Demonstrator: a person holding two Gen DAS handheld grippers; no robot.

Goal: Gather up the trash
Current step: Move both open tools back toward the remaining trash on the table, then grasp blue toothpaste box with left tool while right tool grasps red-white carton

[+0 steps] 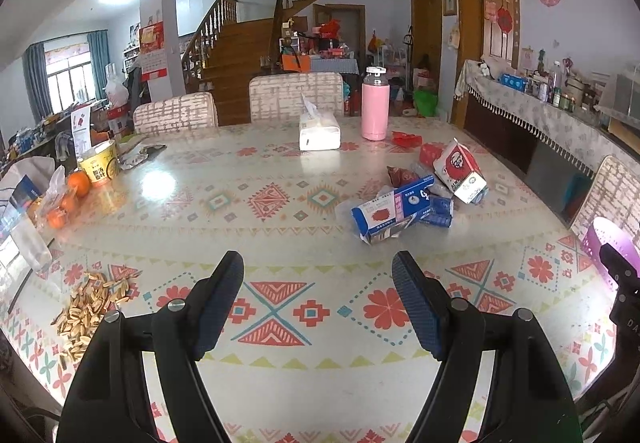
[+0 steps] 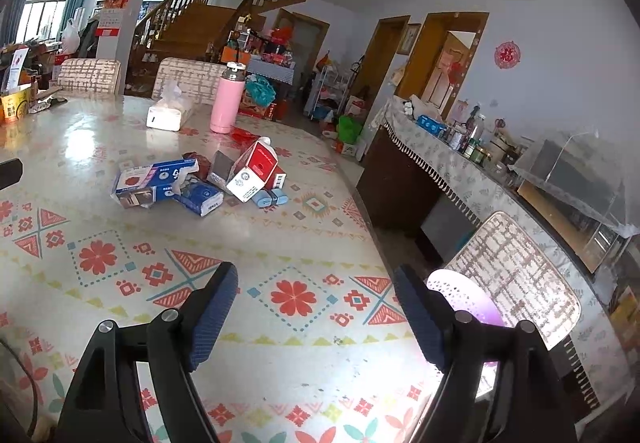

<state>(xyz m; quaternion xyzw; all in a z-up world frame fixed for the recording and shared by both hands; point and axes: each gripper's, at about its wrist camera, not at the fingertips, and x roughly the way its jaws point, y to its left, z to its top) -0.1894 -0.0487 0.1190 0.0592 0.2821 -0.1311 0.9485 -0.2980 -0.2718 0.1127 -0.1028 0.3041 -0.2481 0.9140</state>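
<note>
A heap of trash lies on the patterned table (image 1: 280, 227): a blue and white carton (image 1: 394, 209) (image 2: 154, 181), a red and white milk carton (image 1: 460, 169) (image 2: 252, 171), blue wrappers (image 2: 200, 197) and a red wrapper (image 1: 406, 139). A pile of seed shells (image 1: 86, 309) lies at the near left. My left gripper (image 1: 318, 275) hovers open over the near table, with nothing between its fingers. My right gripper (image 2: 316, 287) also stands open and empty near the table's right edge. A purple perforated basket (image 2: 466, 299) (image 1: 612, 243) sits just beyond the right finger.
A tissue pack (image 1: 320, 131), a pink bottle (image 1: 375, 105), a yellow noodle cup (image 1: 100, 163) and bagged oranges (image 1: 68, 195) stand on the table. Chairs (image 1: 296, 95) line the far side, another chair (image 2: 516, 279) is at the right. A cluttered sideboard (image 2: 460, 147) runs along the right wall.
</note>
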